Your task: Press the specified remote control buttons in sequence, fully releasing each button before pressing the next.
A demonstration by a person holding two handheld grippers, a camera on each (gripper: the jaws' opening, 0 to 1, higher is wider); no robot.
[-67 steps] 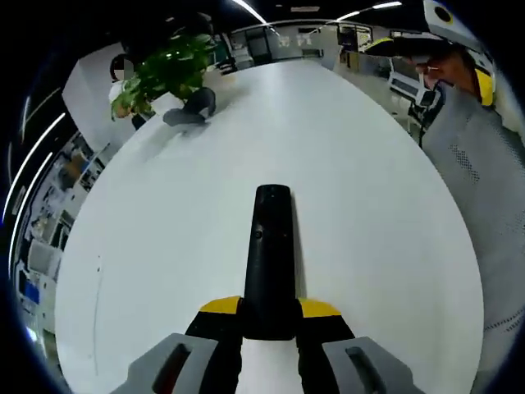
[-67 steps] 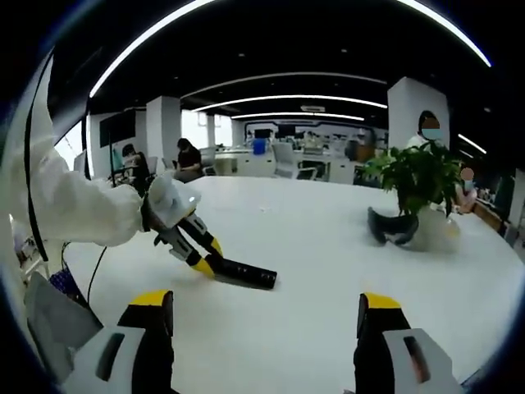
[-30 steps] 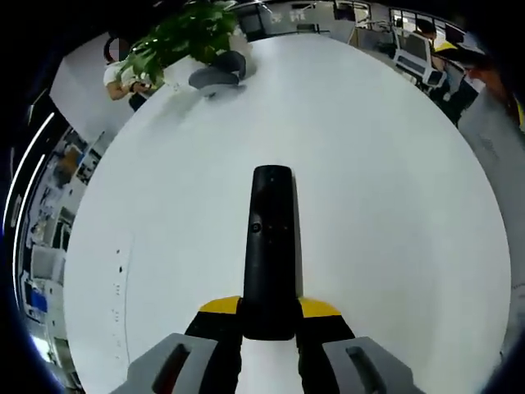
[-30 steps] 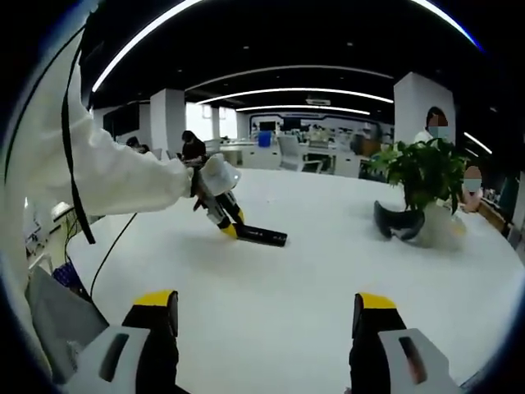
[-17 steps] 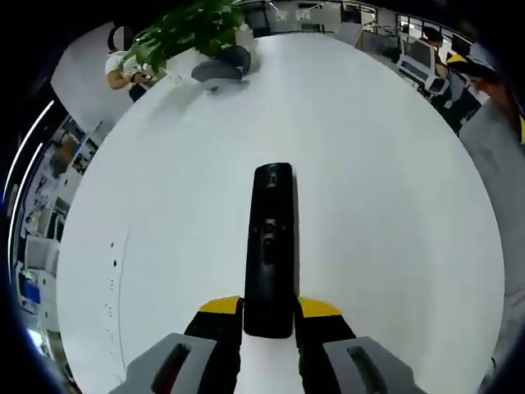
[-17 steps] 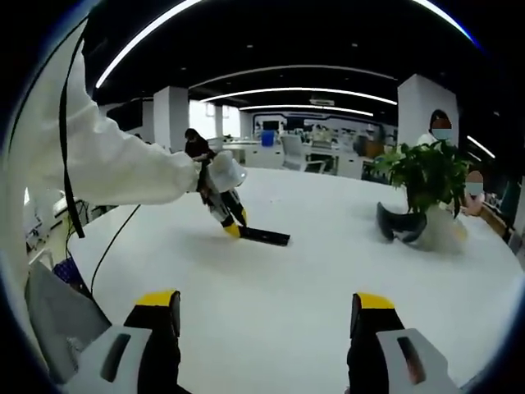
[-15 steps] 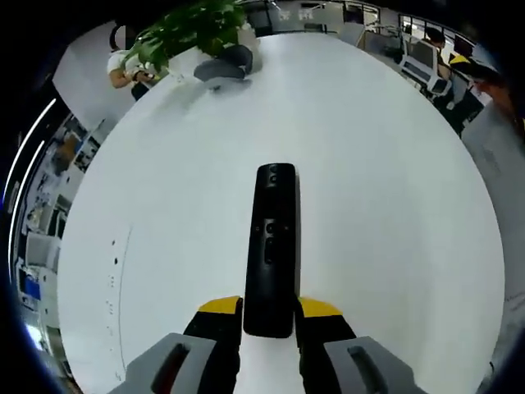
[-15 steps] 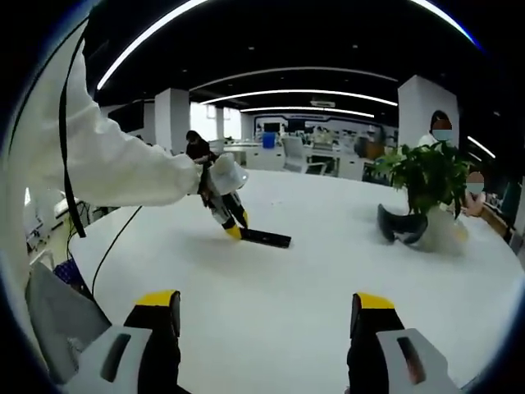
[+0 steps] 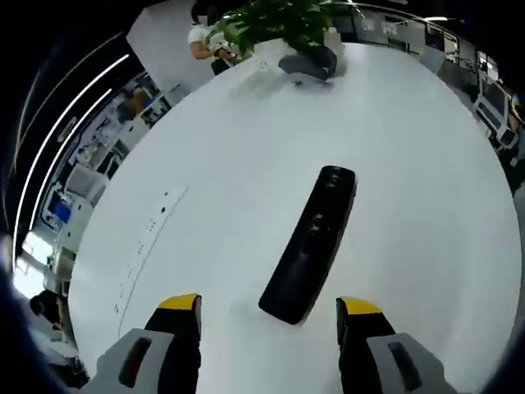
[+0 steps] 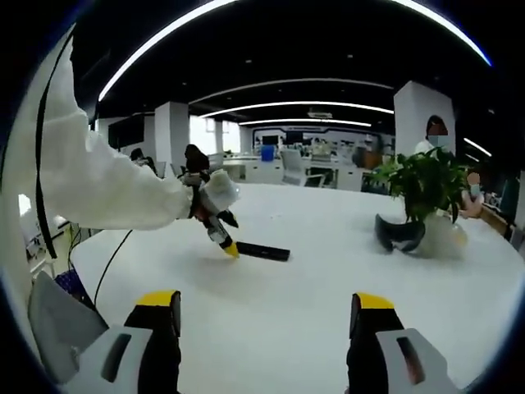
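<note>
The remote (image 9: 310,244) lies flat on the white surface (image 9: 410,189) at frame centre, between my left hand-held gripper's (image 9: 271,316) released jaws. My right hand-held gripper (image 10: 258,316) hangs released. The remote looks light, stiff, slippery; grip its long edges.

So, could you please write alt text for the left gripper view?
A black remote control lies flat on a white table, between the open jaws of the left gripper. A potted plant stands at the far edge.

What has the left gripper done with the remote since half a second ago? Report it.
Yes: the left gripper has opened and let go; the remote now lies free on the white table, angled between its jaws.
</note>
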